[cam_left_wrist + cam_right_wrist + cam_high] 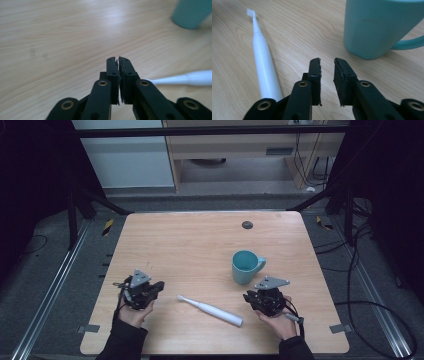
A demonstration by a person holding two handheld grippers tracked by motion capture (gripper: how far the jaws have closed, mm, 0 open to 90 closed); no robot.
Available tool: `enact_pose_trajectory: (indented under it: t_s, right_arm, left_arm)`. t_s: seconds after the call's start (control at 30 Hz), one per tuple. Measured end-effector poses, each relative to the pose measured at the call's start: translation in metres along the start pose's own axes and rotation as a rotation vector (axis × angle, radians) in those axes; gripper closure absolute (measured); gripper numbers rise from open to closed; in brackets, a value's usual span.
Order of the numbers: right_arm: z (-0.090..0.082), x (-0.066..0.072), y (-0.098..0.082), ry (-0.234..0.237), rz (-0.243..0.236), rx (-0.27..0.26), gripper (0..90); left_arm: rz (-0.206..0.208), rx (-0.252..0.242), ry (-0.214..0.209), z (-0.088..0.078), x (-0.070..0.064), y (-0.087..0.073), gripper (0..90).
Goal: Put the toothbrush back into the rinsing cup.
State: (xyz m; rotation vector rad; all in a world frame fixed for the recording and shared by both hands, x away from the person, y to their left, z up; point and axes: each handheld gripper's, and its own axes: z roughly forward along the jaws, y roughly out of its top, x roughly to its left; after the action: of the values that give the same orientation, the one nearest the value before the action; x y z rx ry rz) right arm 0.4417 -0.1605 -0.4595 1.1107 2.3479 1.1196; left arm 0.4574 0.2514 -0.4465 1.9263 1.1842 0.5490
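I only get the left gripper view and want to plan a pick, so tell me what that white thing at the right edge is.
Observer: It is a toothbrush, lying flat on the table between the two grippers.
Operator: Say which way its head points.
Observer: In the high view the brush head points toward the left gripper.
Operator: Now report the right gripper.
Observer: The right gripper has its jaws apart with nothing between them, and it faces the mug.
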Motion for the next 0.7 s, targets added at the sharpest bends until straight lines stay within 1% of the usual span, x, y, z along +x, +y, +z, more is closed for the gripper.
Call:
enact_pose_trajectory:
  t_s: [0.07,0.13,0.17,0.23,0.27,0.3,0.33,0.43,0.53,0.6,0.63,0.7]
  right_arm:
    - [-0.002,0.0,0.003,-0.011,-0.014,0.005,69.7]
    - [-0.004,0.001,0.007,-0.003,-0.031,0.006,67.5]
    - [-0.005,0.002,0.009,-0.008,-0.041,0.008,66.2]
    - [-0.006,0.004,0.015,0.0,-0.041,0.028,64.0]
    - [-0.006,0.004,0.016,0.002,-0.05,0.029,63.2]
    - [-0.007,0.006,0.019,0.001,-0.058,0.042,61.9]
    - [-0.007,0.006,0.021,0.006,-0.062,0.048,61.3]
    - [-0.006,0.009,0.028,0.005,-0.085,0.076,59.1]
    - [-0.005,0.012,0.036,0.03,-0.09,0.092,56.5]
    - [-0.004,0.016,0.04,0.039,-0.104,0.116,55.7]
    - [-0.003,0.019,0.042,0.044,-0.113,0.134,55.3]
    - [-0.002,0.024,0.044,0.05,-0.134,0.168,55.3]
  left_arm:
    - [-0.024,-0.014,0.043,-0.004,0.015,-0.002,81.4]
    - [-0.049,-0.017,0.093,-0.007,0.028,-0.005,75.9]
    - [-0.068,-0.018,0.117,-0.008,0.036,-0.007,73.3]
    - [-0.086,-0.024,0.156,-0.01,0.045,-0.009,68.6]
    - [-0.098,-0.022,0.173,-0.011,0.051,-0.011,66.9]
    - [-0.1,-0.02,0.182,-0.011,0.054,-0.012,64.8]
    - [-0.105,-0.019,0.2,-0.012,0.057,-0.013,63.4]
    - [-0.112,-0.017,0.226,-0.012,0.064,-0.015,58.3]
    - [-0.115,-0.018,0.242,-0.012,0.067,-0.015,53.7]
    - [-0.116,-0.02,0.243,-0.012,0.067,-0.015,50.9]
    - [-0.117,-0.02,0.252,-0.012,0.069,-0.016,50.2]
    - [-0.12,-0.018,0.254,-0.012,0.071,-0.017,49.3]
